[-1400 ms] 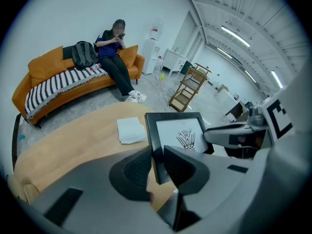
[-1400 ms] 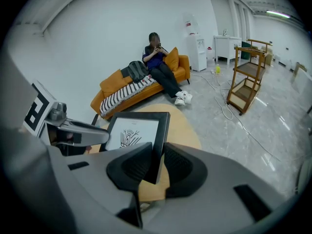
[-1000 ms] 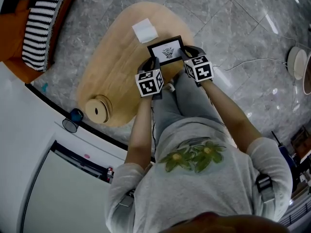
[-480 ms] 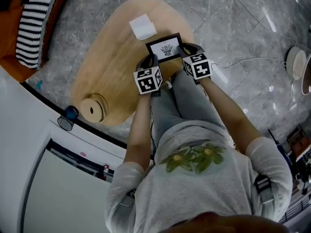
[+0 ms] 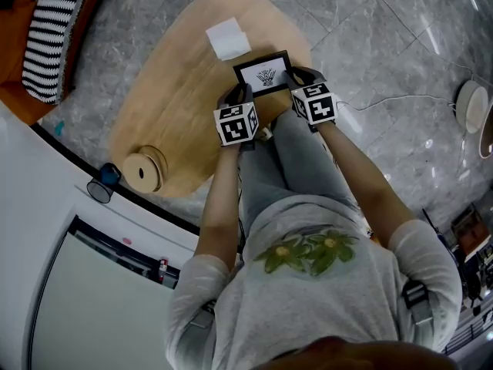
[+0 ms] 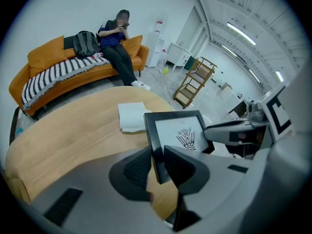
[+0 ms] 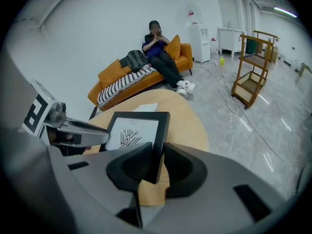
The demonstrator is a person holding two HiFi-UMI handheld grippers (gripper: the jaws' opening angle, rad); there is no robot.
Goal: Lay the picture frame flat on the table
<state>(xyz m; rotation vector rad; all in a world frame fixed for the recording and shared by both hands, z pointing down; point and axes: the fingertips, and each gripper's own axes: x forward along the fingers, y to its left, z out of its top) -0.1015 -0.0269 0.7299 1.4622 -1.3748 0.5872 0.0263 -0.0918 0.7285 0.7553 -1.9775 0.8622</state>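
**Item 1, table**: oval, light wood top, standing on grey marbled floor. All places below are given from it.

**Item 2, picture frame**: black rim, white mat, small dark plant-like drawing. It is at the table's edge nearest the person, held between both grippers. Its face is tipped up toward the head camera, not lying flat. Whether its lower edge touches the tabletop cannot be told.

**Item 3, left gripper**: at the table's near edge. Its jaws are closed on the frame's left rim, one pad on the front and one behind.

**Item 4, right gripper**: at the same edge, opposite the left one. Its jaws are clamped on the frame's right rim in the same way.

**Item 5, white folded paper**: flat on the tabletop, just beyond the frame, toward the table's far end.

**Item 6, round wooden piece**: on the tabletop at the end well apart from the frame, on the person's left.

**Item 7, orange sofa**: off the table, beyond its far side, with a striped black-and-white throw on the seat.

**Item 8, seated person**: on the sofa, beside a dark bag.

**Item 9, wooden shelf rack**: on the floor, well apart from the table.
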